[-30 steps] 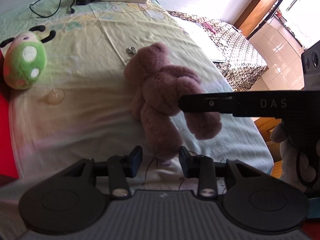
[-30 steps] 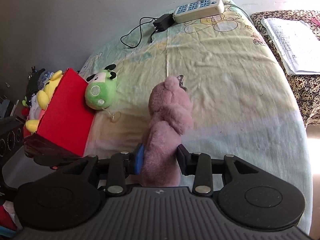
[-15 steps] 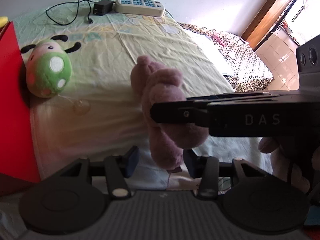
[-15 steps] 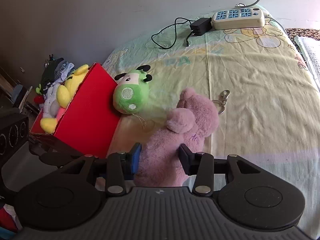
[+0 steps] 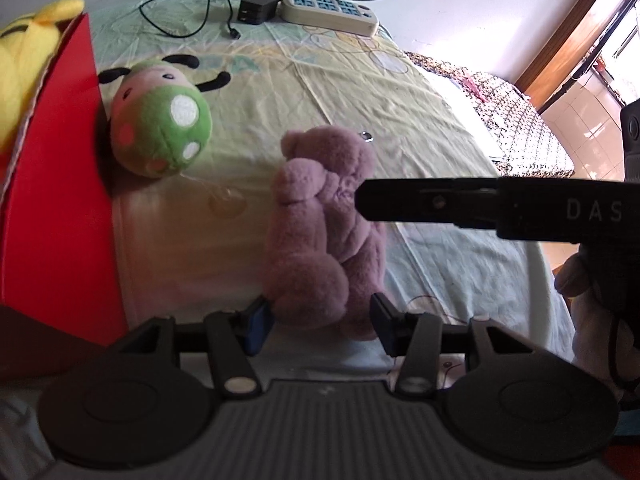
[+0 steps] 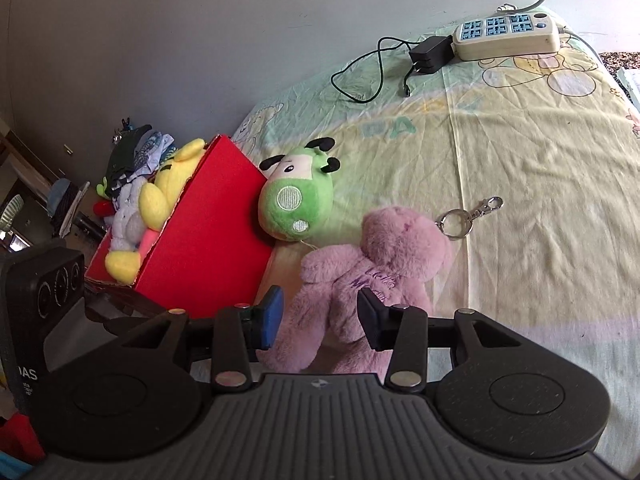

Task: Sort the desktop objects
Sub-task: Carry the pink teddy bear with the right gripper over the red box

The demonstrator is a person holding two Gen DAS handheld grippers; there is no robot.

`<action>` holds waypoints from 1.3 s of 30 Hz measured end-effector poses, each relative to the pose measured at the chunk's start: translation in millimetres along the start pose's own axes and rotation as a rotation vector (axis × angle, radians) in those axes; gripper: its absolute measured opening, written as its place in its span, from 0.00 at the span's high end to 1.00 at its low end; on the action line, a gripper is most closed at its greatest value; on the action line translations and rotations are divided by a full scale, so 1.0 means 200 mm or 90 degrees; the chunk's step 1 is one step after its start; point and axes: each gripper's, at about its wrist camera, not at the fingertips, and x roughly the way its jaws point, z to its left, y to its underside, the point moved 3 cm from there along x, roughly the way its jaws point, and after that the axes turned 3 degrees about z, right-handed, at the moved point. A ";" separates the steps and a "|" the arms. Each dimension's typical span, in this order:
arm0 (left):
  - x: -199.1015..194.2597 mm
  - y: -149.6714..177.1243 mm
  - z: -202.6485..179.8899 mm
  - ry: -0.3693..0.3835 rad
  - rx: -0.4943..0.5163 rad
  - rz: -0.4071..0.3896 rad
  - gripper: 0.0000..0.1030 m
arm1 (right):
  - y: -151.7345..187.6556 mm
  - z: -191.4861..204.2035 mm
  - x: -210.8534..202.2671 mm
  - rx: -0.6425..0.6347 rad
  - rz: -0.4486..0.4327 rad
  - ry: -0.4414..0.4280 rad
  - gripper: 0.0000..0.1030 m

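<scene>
i see both grippers angled down at the purple bear (image 6: 372, 276) on the bedsheet (image 6: 540, 184) beside the red box (image 6: 208, 240). right gripper (image 6: 320, 316) grasps its body; left gripper (image 5: 322, 320) has just been opening around a leg.

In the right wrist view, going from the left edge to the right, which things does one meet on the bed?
Red box → green plush toy → purple plush bear → keyring → power strip, far back.
</scene>
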 end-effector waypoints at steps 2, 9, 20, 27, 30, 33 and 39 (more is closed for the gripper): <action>0.00 -0.01 0.01 -0.013 -0.001 -0.002 0.51 | -0.01 -0.03 0.02 0.017 0.009 0.012 0.56; -0.03 -0.09 0.03 -0.030 0.006 -0.031 0.41 | -0.02 -0.17 0.06 0.099 0.018 0.019 0.56; 0.09 -0.22 0.06 -0.036 -0.006 -0.025 0.40 | -0.08 -0.19 0.11 0.092 0.011 0.024 0.56; 0.17 -0.22 0.11 0.007 -0.032 0.005 0.34 | -0.06 -0.25 0.17 0.146 0.041 0.007 0.55; 0.21 -0.22 0.08 0.024 -0.030 0.014 0.34 | -0.04 -0.24 0.23 0.155 0.058 0.007 0.50; 0.23 -0.22 0.06 0.020 -0.022 0.014 0.32 | -0.05 -0.23 0.26 0.148 0.059 0.009 0.48; 0.24 -0.20 0.04 0.022 -0.030 0.018 0.32 | -0.03 -0.27 0.26 0.186 0.068 -0.016 0.49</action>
